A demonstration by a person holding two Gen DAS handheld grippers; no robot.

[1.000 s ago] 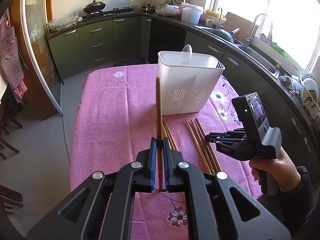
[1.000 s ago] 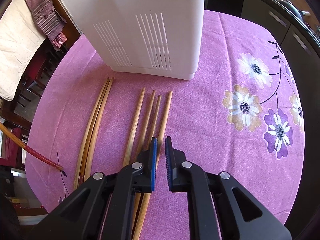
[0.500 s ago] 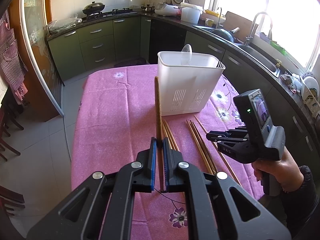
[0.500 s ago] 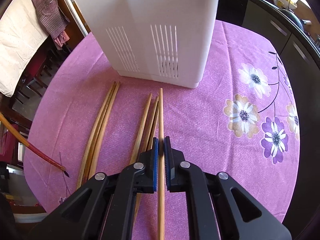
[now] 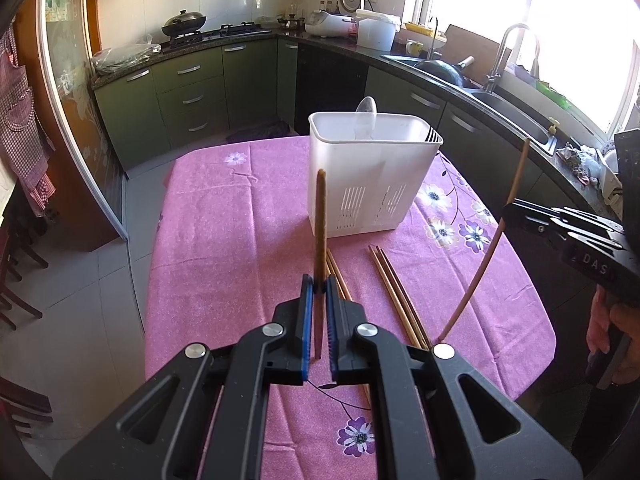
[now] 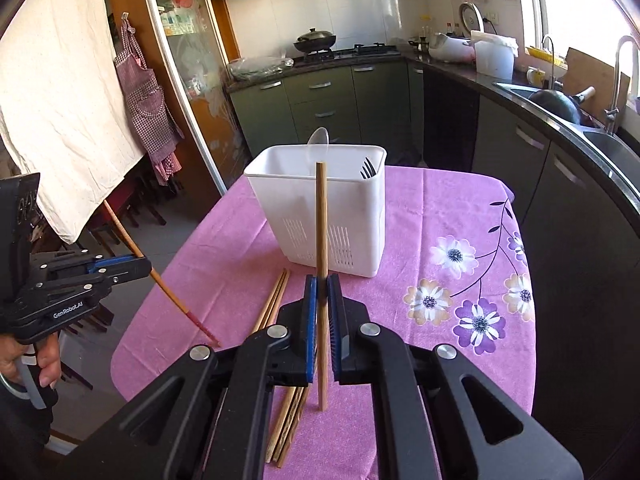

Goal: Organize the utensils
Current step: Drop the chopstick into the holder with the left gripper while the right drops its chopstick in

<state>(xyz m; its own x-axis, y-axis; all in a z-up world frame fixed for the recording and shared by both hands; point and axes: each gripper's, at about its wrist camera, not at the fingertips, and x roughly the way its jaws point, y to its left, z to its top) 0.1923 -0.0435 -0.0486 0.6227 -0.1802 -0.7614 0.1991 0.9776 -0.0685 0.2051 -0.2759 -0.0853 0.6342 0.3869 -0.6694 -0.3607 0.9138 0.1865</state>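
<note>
Left tool [image 5: 316,284] clamped on a dark chopstick [image 5: 320,216], held upright above the tabletop [image 5: 224,240]. Right tool [image 6: 322,284] likewise clamped on a pale chopstick [image 6: 321,216], lifted clear of the pink cloth, its top end level with the white caddy [image 6: 320,208]. Both held sticks in the air, in front of the caddy and not touching it. Loose chopsticks [image 5: 394,292] flat on the cloth between the tools and the caddy, in two small bundles, the nearer bundle [image 5: 336,272] just beside the left tool's tip. Inside the caddy, a spoon [image 6: 319,140] standing at the back wall and dark fork tines [image 6: 368,168] at one end. Caddy upright near the middle of the floral cloth. Beyond, green cabinets [image 5: 192,96], a wok on the stove [image 5: 184,24], a sink [image 5: 508,112] under the bright window.
</note>
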